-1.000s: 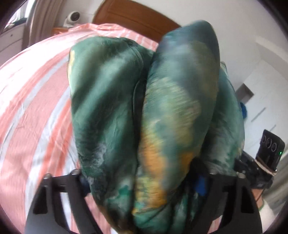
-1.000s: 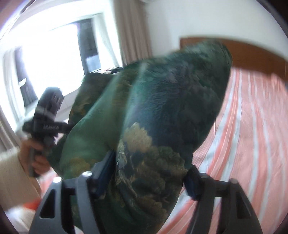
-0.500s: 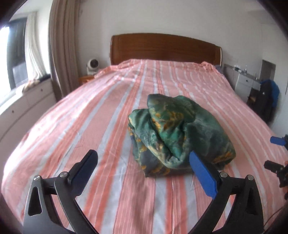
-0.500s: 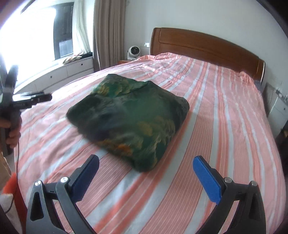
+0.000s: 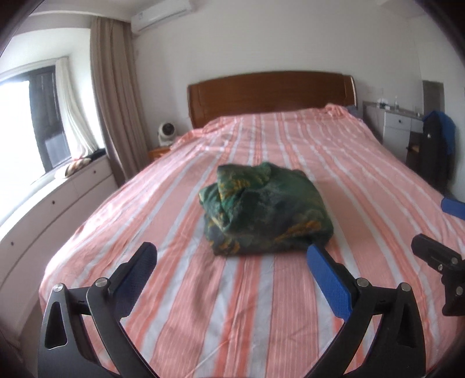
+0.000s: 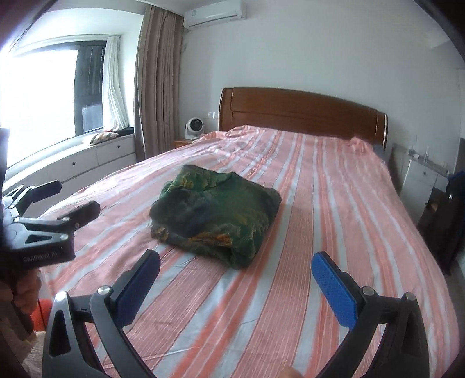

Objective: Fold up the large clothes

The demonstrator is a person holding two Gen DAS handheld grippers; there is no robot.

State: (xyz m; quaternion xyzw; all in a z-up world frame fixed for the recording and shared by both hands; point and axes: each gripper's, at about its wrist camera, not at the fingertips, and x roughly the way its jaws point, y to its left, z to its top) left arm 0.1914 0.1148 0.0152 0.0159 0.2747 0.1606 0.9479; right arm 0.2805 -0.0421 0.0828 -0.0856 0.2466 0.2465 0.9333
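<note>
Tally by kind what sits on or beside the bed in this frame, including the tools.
Green patterned garment, bundled on the bed: 1
Hand-held gripper, jaws open, nothing between them: 2, left hand-held gripper and right hand-held gripper
Striped bed sheet: 1
Wooden headboard: 1
Small white fan on the nightstand: 1
Total: 6

A bed (image 5: 290,290) with a pink, orange and white striped sheet filled most of the room, its brown wooden headboard (image 5: 270,96) against a white wall. A small white fan (image 6: 194,127) stood on a bedside table at the left. Brown curtains (image 6: 157,84) hung beside a bright window (image 6: 37,96), with an air conditioner (image 6: 214,13) mounted high above. White drawers (image 5: 396,130) stood at the right.
</note>
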